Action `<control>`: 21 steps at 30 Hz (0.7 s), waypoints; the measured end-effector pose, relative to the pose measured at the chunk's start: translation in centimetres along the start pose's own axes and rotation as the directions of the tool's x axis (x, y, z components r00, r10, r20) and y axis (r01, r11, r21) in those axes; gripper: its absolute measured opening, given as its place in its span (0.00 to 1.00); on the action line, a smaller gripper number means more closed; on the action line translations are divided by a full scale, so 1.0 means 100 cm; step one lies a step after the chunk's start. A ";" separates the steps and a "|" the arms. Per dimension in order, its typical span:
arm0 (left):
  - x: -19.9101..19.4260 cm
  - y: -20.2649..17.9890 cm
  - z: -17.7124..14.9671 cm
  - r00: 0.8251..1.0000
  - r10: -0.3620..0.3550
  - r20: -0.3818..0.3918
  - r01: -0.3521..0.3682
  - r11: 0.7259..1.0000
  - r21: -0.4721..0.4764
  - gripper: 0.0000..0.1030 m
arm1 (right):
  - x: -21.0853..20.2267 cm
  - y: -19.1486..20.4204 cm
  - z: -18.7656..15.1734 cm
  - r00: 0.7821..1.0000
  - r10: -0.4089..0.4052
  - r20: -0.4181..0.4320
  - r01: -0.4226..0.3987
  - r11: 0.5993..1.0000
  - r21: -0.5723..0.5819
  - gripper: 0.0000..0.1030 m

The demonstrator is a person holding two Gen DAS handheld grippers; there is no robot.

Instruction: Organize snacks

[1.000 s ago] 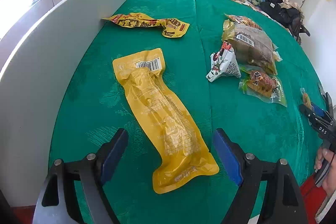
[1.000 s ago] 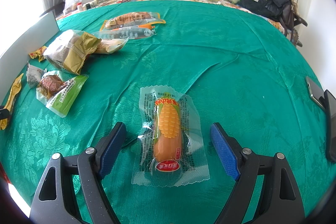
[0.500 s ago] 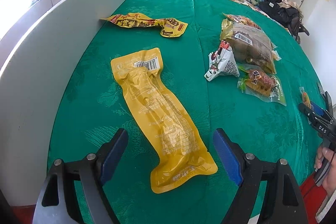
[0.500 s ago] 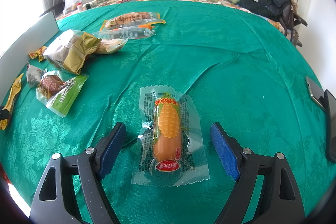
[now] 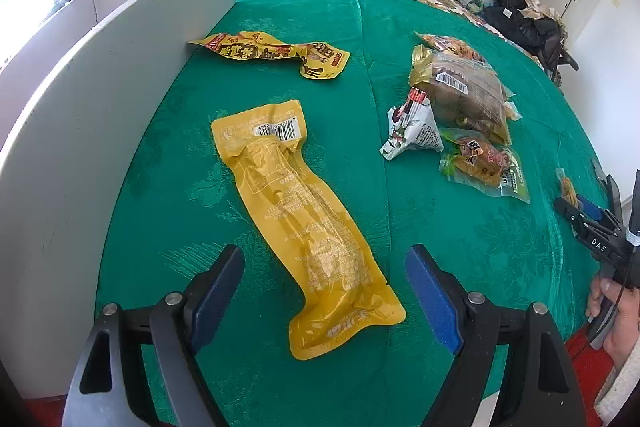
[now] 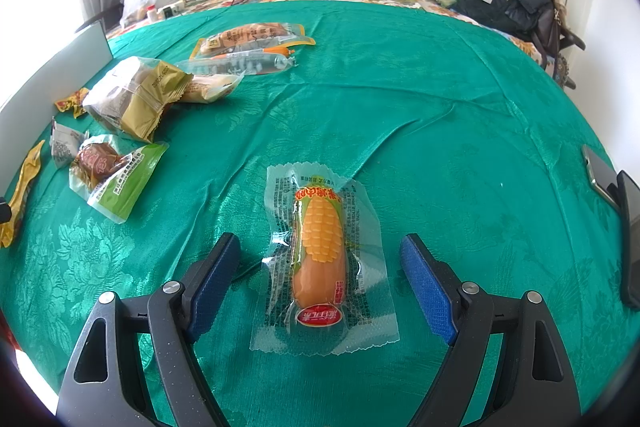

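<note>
My left gripper (image 5: 324,283) is open and empty, its jaws on either side of the near end of a long yellow vacuum pouch (image 5: 296,219) lying flat on the green bedspread (image 5: 280,11). My right gripper (image 6: 320,271) is open and empty, straddling a clear packet with a corn cob (image 6: 320,251). Other snacks lie apart: a crumpled yellow-red wrapper (image 5: 272,55), a brown bread bag (image 5: 464,91), a small white triangular pack (image 5: 412,131) and a green-edged packet (image 5: 484,163). The right gripper also shows at the edge of the left wrist view (image 5: 592,223).
A white board (image 5: 100,99) stands upright along the left side of the bed. Two more long snack packs (image 6: 248,43) lie farther back. A phone (image 6: 600,171) lies at the right edge. Pillows and a dark bag (image 6: 516,7) sit at the headboard.
The left wrist view has shifted slightly, so the yellow pouch sits a little lower left between the jaws. The right gripper and corn packet have not moved.
</note>
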State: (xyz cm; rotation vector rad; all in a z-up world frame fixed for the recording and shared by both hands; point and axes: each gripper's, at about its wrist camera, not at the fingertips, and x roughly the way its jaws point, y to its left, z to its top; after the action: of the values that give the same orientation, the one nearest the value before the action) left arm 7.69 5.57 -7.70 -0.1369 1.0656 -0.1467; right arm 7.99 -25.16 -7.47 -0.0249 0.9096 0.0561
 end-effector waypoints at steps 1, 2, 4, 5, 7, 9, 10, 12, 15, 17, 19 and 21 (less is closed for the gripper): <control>0.001 0.001 -0.001 1.000 -0.009 -0.006 0.009 1.000 0.002 0.80 | 0.000 0.000 0.000 1.000 0.000 0.000 0.000 1.000 0.000 0.83; 0.002 0.001 -0.001 1.000 -0.017 -0.014 0.017 1.000 0.007 0.80 | 0.000 0.000 0.000 1.000 0.000 0.000 0.000 1.000 0.000 0.83; 0.007 -0.001 0.000 0.999 -0.016 -0.038 0.017 0.999 0.035 0.80 | 0.000 0.001 0.000 1.000 -0.001 0.000 0.001 1.000 0.000 0.83; 0.010 -0.003 0.001 0.999 -0.007 -0.046 0.009 0.999 0.051 0.80 | 0.000 0.001 0.000 1.000 -0.001 0.000 0.001 1.000 0.000 0.83; 0.016 -0.004 0.005 0.998 0.016 -0.057 -0.011 0.997 0.072 0.80 | 0.000 0.001 0.000 1.000 -0.001 0.000 0.001 1.000 0.000 0.83; 0.019 0.002 0.013 0.998 0.042 -0.052 -0.040 0.998 0.048 0.80 | 0.000 0.001 0.000 1.000 -0.007 -0.001 0.007 1.000 0.002 0.83; 0.021 0.007 0.017 0.998 0.042 -0.055 -0.041 0.999 0.020 0.80 | 0.000 0.000 0.000 1.000 -0.007 -0.001 0.007 1.000 0.002 0.83; 0.028 0.013 0.022 0.996 0.034 -0.080 -0.036 0.999 -0.026 0.80 | 0.000 0.000 0.000 1.000 -0.007 0.000 0.007 1.000 0.003 0.83; 0.034 0.005 0.026 0.992 0.094 -0.089 -0.092 0.995 0.029 0.81 | 0.000 -0.002 0.000 1.000 -0.004 -0.003 0.004 1.000 0.006 0.83; 0.035 0.002 0.026 0.989 0.115 -0.094 -0.110 0.993 0.052 0.81 | 0.001 -0.004 0.002 1.000 0.009 -0.018 -0.009 1.000 0.001 0.85; 0.032 0.006 0.024 0.988 0.120 -0.098 -0.115 0.992 0.053 0.81 | 0.002 -0.009 0.009 0.996 0.044 -0.072 -0.043 0.999 0.015 0.84; 0.029 0.012 0.021 0.988 0.123 -0.094 -0.118 0.991 0.059 0.81 | 0.002 -0.023 0.019 0.985 0.120 -0.128 -0.108 0.989 0.097 0.84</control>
State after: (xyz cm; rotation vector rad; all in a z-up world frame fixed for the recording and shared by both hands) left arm 10.98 6.28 -9.40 -0.0172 1.1628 -0.0731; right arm 9.68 -27.36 -6.45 0.1087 1.0460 0.1212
